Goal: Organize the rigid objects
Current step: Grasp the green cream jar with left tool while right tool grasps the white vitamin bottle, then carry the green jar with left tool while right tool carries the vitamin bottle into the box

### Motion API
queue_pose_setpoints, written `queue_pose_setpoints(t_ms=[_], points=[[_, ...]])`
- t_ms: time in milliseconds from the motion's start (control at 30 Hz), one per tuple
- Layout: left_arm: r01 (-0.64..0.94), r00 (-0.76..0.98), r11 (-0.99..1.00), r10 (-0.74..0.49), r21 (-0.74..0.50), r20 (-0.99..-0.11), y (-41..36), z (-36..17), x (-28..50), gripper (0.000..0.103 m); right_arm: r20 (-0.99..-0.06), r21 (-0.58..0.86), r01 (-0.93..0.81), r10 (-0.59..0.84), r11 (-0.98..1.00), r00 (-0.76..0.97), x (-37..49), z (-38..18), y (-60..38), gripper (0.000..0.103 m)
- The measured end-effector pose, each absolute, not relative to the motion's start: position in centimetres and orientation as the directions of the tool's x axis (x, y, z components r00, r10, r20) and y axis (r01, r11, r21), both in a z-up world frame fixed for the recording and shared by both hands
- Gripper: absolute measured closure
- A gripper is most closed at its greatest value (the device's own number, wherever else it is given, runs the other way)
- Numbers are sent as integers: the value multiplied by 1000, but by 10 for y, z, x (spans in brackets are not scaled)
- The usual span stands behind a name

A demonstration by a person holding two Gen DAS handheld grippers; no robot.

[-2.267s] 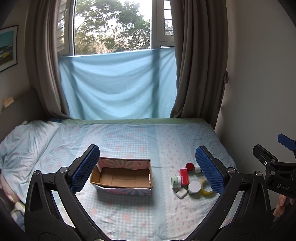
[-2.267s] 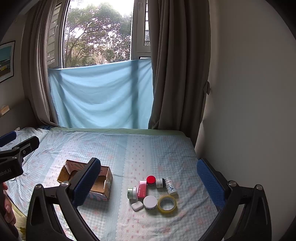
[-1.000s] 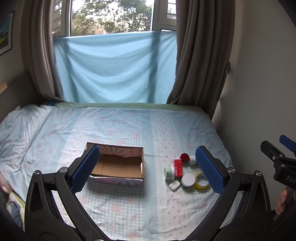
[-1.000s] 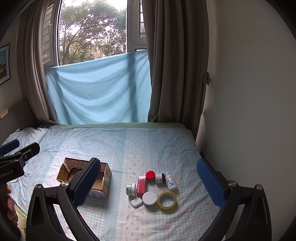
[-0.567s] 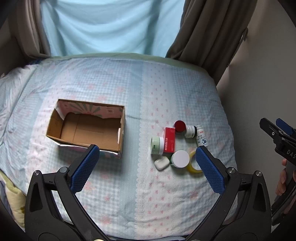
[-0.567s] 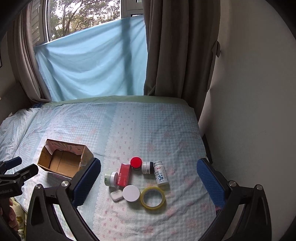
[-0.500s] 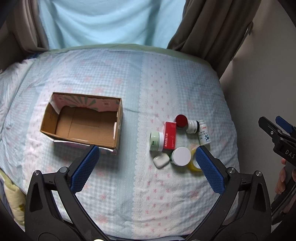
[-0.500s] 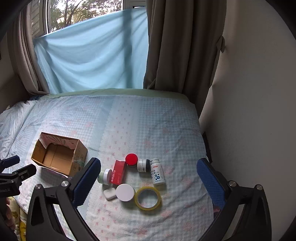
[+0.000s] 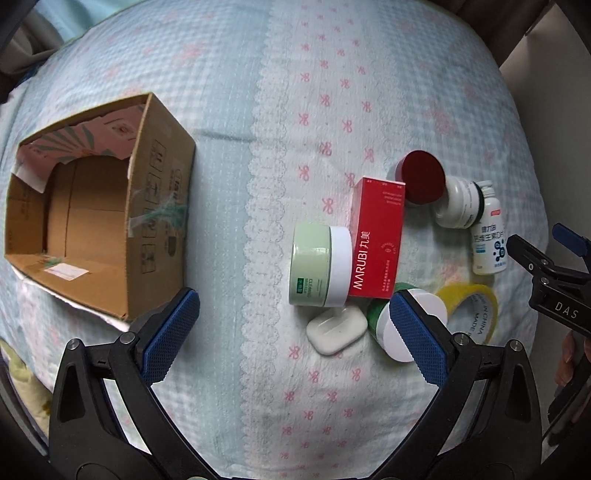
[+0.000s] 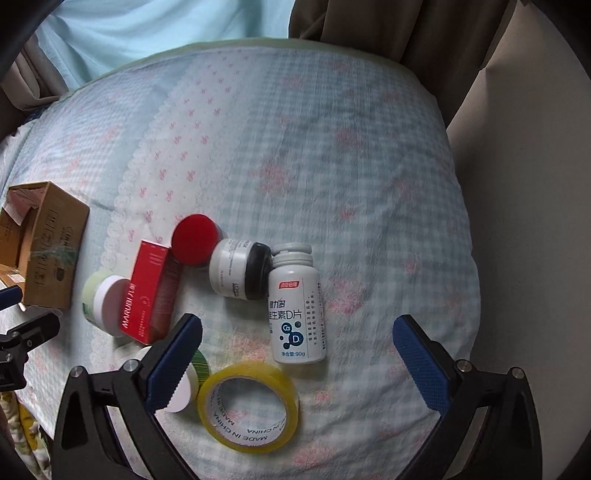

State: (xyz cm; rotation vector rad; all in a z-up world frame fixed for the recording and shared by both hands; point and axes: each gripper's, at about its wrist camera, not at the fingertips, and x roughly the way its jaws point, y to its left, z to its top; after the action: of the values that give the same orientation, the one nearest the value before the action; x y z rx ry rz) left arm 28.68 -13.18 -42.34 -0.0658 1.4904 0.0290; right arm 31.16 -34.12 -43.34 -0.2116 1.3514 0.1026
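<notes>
An open cardboard box (image 9: 92, 229) lies on the bed at the left; it also shows in the right wrist view (image 10: 48, 251). Right of it lie a green jar (image 9: 319, 271), a red MARUBI carton (image 9: 376, 238), a red-lidded jar (image 9: 423, 182), a white jar with a black lid (image 10: 240, 269), a white pill bottle (image 10: 297, 310), a yellow tape roll (image 10: 249, 400), a small white case (image 9: 336, 330) and a green-and-white jar (image 9: 380, 321). My left gripper (image 9: 293, 338) is open above the bed, just before the green jar. My right gripper (image 10: 297, 363) is open over the pill bottle and tape.
The bed (image 9: 295, 110) has a light blue checked sheet with pink bows. A wall (image 10: 524, 221) runs close along the right edge. Curtains (image 10: 369, 26) hang at the far end.
Both grippers have tilted down and moved much closer to the bed. The objects now fill the views. Both stay open and empty.
</notes>
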Motion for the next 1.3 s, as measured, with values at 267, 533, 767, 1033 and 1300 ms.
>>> queue_pose_setpoints(t_ms=[267,533,767,1033,1300], points=[[-47,5,999,7,7,-1000,-133,-470,307,9,-988,-127,-279,-97,952,120,329,-489,-341,14],[-16,-43,999,-48,-48,-998,-143,-500,318,41,-989,-149,-341,-138,928,57,336,-518,-335,42],[38,-35,998,-48,-49,-998,-163,-510,321,64,-992,-125,-330,-116,936,47,335,-522,-334,56],[22,4,997,-75,-74,-997,-148,-494,312,64,-996,-77,-280,-64,957,56,342,-511,-345,56],[-2,74,994,-107,-108,-991,-135,-446,309,64,-994,-46,-218,-23,975,107,340,-451,-362,57]])
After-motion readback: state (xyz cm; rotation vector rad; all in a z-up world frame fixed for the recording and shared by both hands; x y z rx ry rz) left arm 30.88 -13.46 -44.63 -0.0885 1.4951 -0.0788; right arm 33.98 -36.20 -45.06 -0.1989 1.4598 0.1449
